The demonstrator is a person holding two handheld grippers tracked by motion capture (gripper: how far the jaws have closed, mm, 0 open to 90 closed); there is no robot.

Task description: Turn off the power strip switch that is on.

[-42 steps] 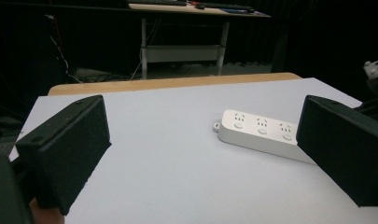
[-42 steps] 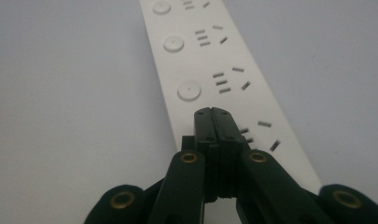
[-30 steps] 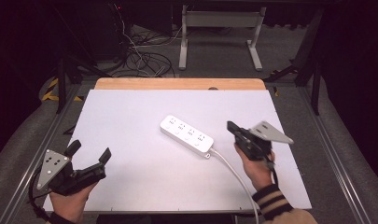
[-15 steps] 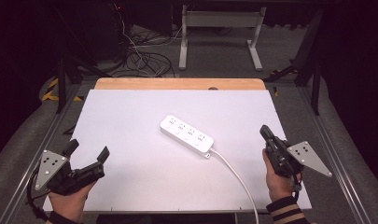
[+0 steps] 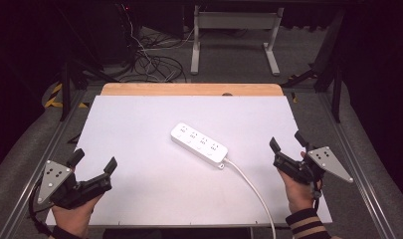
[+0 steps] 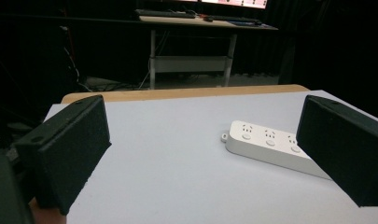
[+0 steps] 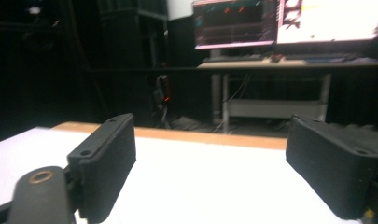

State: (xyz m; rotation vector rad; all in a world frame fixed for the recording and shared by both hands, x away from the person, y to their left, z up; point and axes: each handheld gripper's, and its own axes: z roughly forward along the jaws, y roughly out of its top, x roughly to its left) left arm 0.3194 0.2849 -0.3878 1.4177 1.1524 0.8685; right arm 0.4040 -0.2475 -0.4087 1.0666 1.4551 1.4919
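White table [image 5: 139,129] with a wooden far edge — a white power strip [image 5: 199,144] lies near its middle, cord [image 5: 251,186] trailing toward the near edge.

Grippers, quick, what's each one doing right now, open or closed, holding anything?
Left gripper: open, fingers spread wide, holding nothing.
Right gripper: open, fingers apart, holding nothing; the power strip lies untouched on the table.
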